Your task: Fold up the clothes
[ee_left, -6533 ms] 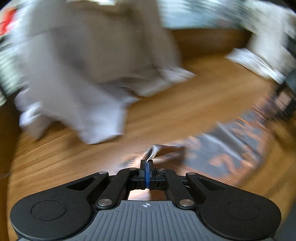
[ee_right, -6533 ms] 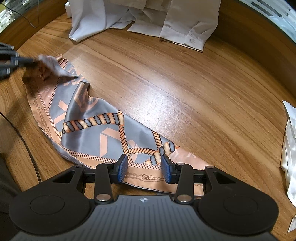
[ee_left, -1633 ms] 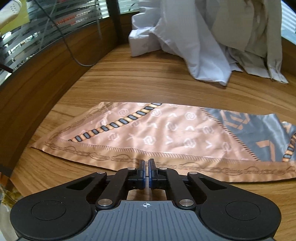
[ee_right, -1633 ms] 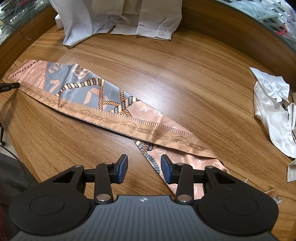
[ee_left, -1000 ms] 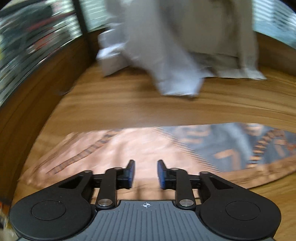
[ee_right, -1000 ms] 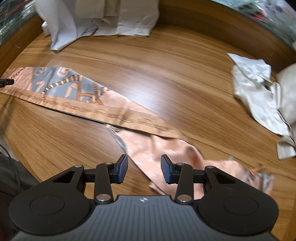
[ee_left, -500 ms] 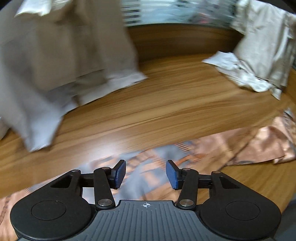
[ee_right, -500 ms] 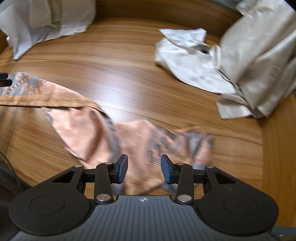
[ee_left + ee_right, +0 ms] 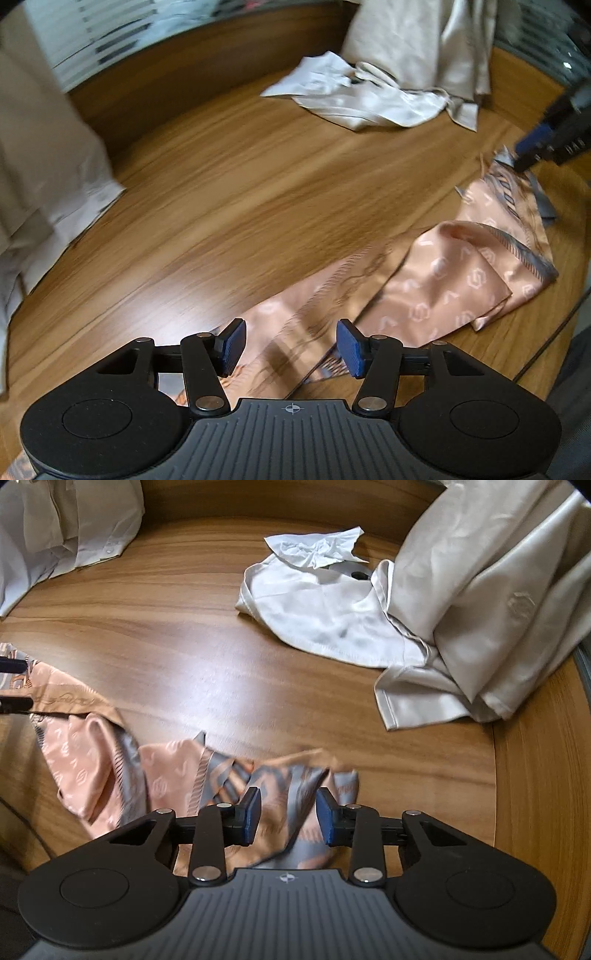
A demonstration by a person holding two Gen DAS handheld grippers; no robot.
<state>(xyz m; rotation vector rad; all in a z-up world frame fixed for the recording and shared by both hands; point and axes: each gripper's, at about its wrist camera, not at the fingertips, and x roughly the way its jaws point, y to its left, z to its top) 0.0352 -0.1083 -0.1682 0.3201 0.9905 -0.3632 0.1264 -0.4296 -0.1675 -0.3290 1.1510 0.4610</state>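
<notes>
A peach and grey patterned scarf (image 9: 443, 280) lies on the wooden table (image 9: 258, 184), stretched out on the left and folded over itself in loose layers on the right. My left gripper (image 9: 291, 347) hovers over the scarf's middle stretch; its jaws are opening, and the cloth lies under them untouched. My right gripper (image 9: 289, 818) is over the bunched grey end of the scarf (image 9: 229, 775). Its jaws are closing with cloth in the gap, and the pads stand clear of it. In the left wrist view the right gripper (image 9: 535, 147) shows blurred at the far right.
A crumpled white satin garment (image 9: 332, 605) and a beige pile (image 9: 480, 590) lie at the back right. More pale shirts (image 9: 37, 166) are heaped at the left. The table's rim (image 9: 535, 775) curves close on the right. A thin cable (image 9: 546, 343) hangs off the near edge.
Both grippers have swept right along the scarf. The left jaws went from nearly shut to wide apart. The right jaws have narrowed a little over the scarf's bunched end.
</notes>
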